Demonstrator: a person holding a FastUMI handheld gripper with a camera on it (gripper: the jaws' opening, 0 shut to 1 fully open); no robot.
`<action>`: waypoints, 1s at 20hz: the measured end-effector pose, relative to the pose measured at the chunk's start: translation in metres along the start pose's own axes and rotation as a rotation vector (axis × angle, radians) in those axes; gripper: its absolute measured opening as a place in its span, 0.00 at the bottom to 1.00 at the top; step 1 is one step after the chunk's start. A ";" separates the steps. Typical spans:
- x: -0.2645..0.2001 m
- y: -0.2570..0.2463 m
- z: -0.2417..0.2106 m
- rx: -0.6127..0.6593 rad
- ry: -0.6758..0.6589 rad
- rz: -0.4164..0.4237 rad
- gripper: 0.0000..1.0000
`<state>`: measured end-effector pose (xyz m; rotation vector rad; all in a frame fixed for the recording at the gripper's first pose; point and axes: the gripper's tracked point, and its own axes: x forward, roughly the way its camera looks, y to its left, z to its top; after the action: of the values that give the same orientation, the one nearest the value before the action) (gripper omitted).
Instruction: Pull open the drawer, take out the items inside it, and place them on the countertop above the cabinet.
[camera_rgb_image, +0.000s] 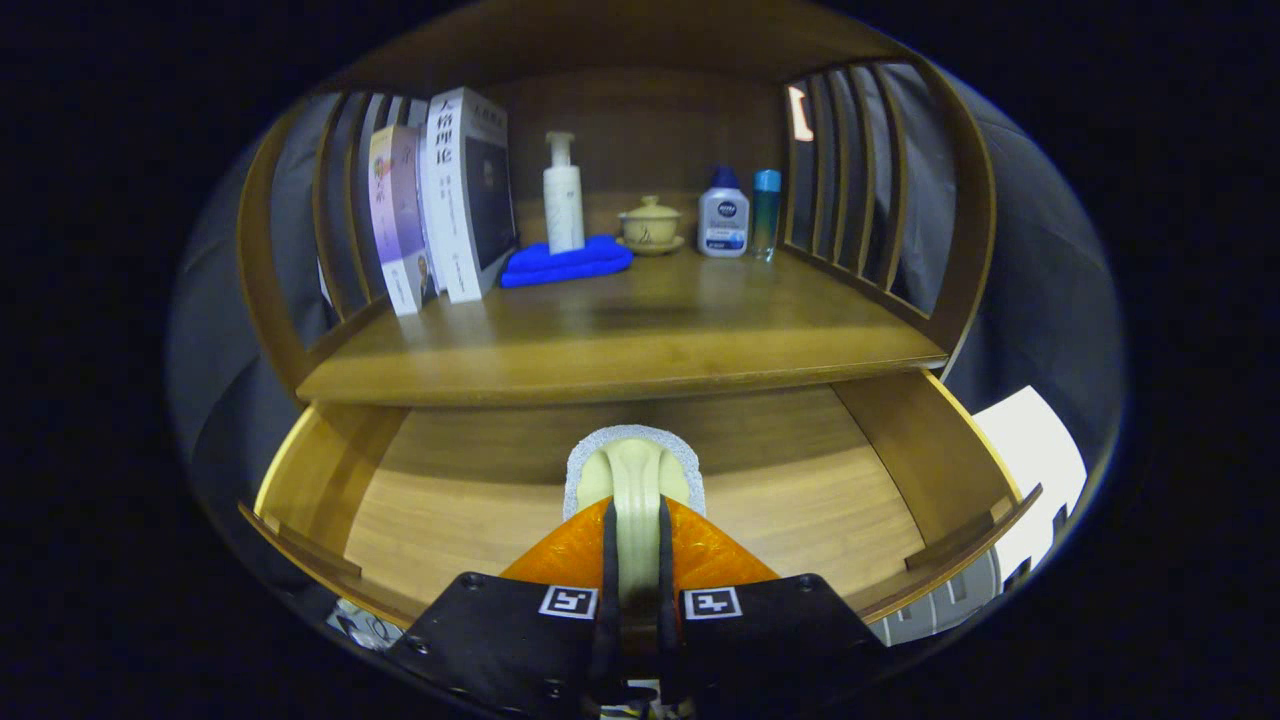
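Gripper (636, 520) clamps a cream, grey-rimmed brush (634, 472) over the open wooden drawer (470, 510).

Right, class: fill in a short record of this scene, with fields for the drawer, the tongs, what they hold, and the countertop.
drawer: open, pulled out below the countertop
tongs: shut on the scrubber, over the drawer
scrubber: pale handle, grey pad, between the fingers
countertop: holds books, pump bottle, blue cloth, lidded cup, two small bottles, all towards the back
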<state>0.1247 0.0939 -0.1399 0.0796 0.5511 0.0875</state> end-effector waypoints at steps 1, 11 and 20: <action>-0.001 0.001 0.002 0.018 -0.028 0.011 0.17; 0.001 -0.001 -0.002 -0.012 -0.002 -0.009 0.17; -0.022 -0.017 0.020 -0.087 0.083 -0.153 0.17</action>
<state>0.1181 0.0740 -0.1131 -0.0512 0.6338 -0.0343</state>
